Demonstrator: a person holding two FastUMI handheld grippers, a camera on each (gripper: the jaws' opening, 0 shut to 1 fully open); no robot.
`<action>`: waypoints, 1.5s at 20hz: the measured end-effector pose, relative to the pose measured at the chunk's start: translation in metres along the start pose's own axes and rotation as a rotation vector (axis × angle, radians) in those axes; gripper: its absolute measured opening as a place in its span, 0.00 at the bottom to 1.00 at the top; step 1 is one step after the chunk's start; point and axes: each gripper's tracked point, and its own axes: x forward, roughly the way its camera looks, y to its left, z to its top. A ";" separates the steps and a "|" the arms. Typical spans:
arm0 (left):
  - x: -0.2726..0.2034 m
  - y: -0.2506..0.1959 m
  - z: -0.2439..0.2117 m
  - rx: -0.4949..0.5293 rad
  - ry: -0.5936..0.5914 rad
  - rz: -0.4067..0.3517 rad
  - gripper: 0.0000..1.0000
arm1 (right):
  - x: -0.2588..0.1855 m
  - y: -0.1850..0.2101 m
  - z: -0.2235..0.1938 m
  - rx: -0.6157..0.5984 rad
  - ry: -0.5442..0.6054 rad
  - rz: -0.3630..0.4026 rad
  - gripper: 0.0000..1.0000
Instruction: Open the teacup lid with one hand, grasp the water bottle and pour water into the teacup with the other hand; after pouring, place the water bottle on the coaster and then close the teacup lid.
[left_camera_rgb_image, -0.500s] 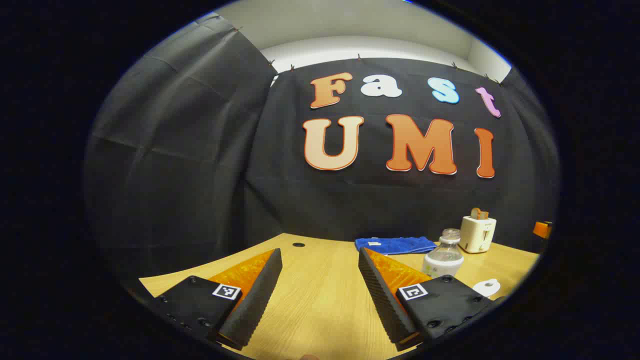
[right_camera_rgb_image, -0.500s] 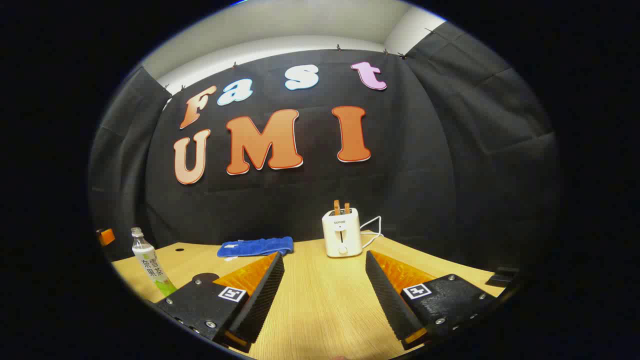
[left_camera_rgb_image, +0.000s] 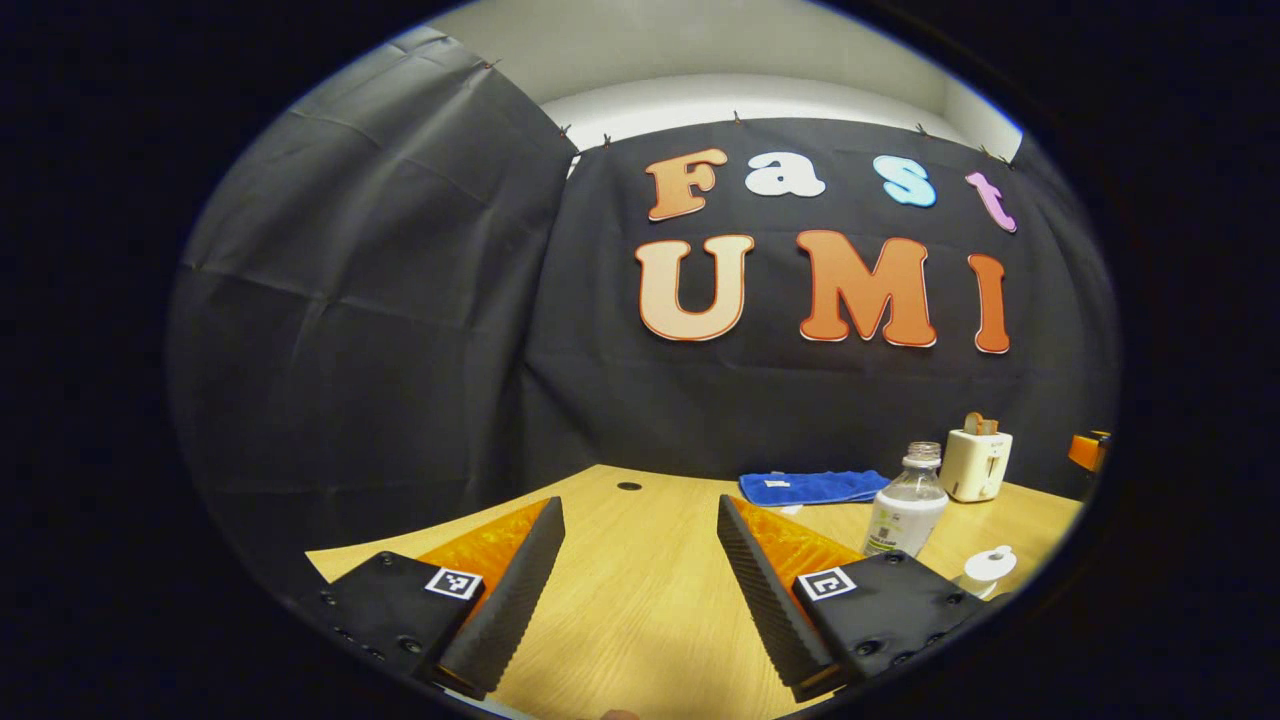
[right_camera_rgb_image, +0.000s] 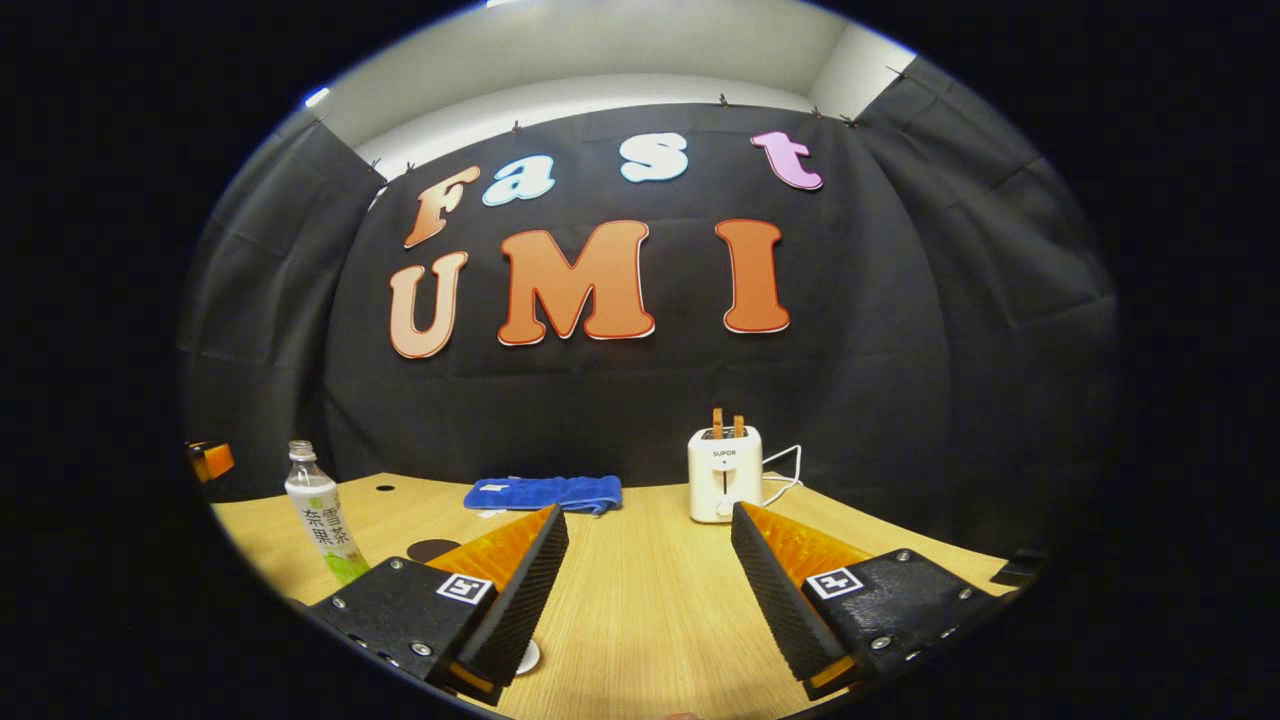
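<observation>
A clear water bottle (left_camera_rgb_image: 905, 500) with no cap stands upright on the wooden table (left_camera_rgb_image: 640, 600), to the right of my left gripper (left_camera_rgb_image: 638, 508). That gripper is open with nothing between its fingers. A white teacup (left_camera_rgb_image: 985, 568) with its lid on peeks out behind the right finger. In the right gripper view the bottle (right_camera_rgb_image: 320, 515) stands at the far left, and a dark round coaster (right_camera_rgb_image: 432, 549) lies beside it. My right gripper (right_camera_rgb_image: 648, 515) is open and holds nothing. A white round edge (right_camera_rgb_image: 527, 657) shows under its left finger; I cannot tell what it is.
A white toaster (right_camera_rgb_image: 725, 472) with toast in it and a white cord stands at the back of the table. A folded blue cloth (right_camera_rgb_image: 545, 493) lies left of it near the wall. A small hole (left_camera_rgb_image: 629, 486) marks the tabletop far left.
Both views have shifted: bottle, toaster and cloth now sit farther right in each. More of the bottle shows beside the left gripper. A white edge has come into sight under the right gripper's left finger.
</observation>
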 end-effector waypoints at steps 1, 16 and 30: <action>0.006 -0.002 -0.001 0.004 0.007 -0.005 0.99 | 0.004 -0.003 -0.001 0.002 0.006 -0.009 0.98; 0.066 -0.034 -0.001 -0.009 0.012 -0.035 0.99 | 0.048 0.022 -0.019 -0.010 0.117 0.017 0.99; 0.013 -0.018 -0.005 -0.063 0.005 -0.141 0.99 | -0.012 0.128 -0.056 -0.050 0.171 0.080 0.98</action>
